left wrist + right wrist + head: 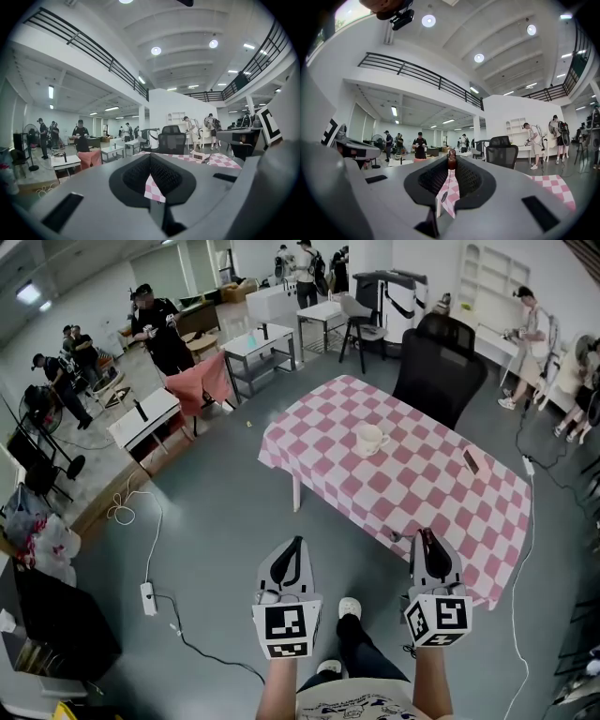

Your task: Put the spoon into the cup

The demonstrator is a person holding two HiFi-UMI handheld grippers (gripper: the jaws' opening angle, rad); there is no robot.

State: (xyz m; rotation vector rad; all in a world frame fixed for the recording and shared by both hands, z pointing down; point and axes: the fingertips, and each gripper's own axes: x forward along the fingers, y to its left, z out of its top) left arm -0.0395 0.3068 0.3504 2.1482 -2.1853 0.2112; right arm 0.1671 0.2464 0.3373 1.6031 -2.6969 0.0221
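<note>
A white cup [371, 438] stands on a saucer near the middle of the table with the pink-and-white checked cloth [427, 493]. Both grippers hang in front of the table's near edge, short of the cup. My right gripper [427, 534] is shut on a thin spoon [451, 157]. The spoon's brown end sticks up at the jaw tips, and the rest of it hangs down between the fingers. My left gripper [297, 542] is shut with nothing in it. In the left gripper view its tips [150, 157] meet over the checked cloth.
A small dark flat object [472, 461] lies on the table's right side. A black office chair [441, 357] stands at the far edge. A power strip and cable [147, 598] lie on the grey floor at the left. Other tables and several people fill the background.
</note>
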